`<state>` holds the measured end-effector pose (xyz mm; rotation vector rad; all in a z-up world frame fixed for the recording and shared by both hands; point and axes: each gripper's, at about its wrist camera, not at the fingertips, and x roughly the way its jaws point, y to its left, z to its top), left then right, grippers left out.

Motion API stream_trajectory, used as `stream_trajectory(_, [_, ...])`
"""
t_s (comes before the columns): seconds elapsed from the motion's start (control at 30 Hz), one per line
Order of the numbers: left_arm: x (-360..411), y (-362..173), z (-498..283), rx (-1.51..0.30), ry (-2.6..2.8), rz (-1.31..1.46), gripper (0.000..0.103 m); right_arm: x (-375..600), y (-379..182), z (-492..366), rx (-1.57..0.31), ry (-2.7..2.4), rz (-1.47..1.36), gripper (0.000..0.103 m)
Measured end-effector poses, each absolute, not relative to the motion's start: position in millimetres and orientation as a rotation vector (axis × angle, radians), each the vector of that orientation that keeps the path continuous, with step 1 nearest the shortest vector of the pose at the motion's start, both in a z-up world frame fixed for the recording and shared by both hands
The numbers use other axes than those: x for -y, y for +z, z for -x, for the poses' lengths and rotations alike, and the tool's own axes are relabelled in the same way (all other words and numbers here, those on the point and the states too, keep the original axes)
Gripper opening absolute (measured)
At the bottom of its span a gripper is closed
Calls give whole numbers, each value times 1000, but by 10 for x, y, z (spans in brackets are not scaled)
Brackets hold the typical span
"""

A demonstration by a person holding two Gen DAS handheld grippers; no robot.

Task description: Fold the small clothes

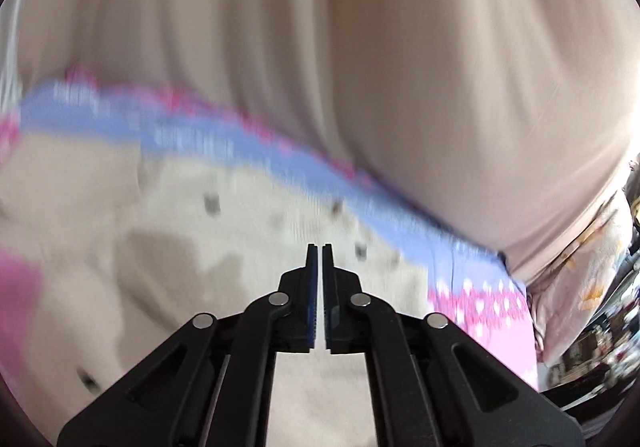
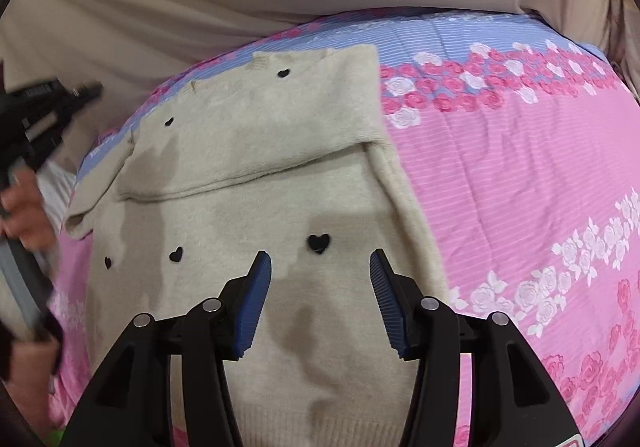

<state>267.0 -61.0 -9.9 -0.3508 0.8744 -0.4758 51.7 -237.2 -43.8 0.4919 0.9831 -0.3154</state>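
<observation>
Beige heart-dotted sweater (image 2: 256, 175) lies mid-frame on pink floral bedspread (image 2: 500, 175), sleeve folded across. Right gripper (image 2: 320, 267) spread, empty, above hem; left gripper (image 1: 320, 251) pressed together, empty. Best next: pinch hem corners evenly, fold upward.

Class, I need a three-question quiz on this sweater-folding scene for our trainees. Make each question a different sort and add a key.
1. True or false: the right gripper holds the beige sweater.
2. Which small black shapes dot the sweater? A stars, B hearts, C circles.
3. Fill in: the left gripper has its jaws ____.

Key: 1 false, its jaws stand open above the sweater, nothing between them; 2 B; 3 shut, on nothing. The sweater lies on the pink and blue floral bedspread, one sleeve folded across it.
</observation>
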Motion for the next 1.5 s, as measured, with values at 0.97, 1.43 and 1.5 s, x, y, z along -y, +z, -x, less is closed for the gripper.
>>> stream_trajectory(0.97, [-494, -425, -3445, -943, -414, 924, 5, 2444, -514, -711, -1027, -296, -465, 55])
stream_trajectory(1.43, [-414, -1190, -2298, -1155, -268, 667, 39, 2506, -724, -1884, -1017, -63, -740, 61])
stream_trajectory(1.5, [-725, -1110, -2298, -1109, -205, 678, 46, 2460, -818, -2159, -1022, -54, -782, 61])
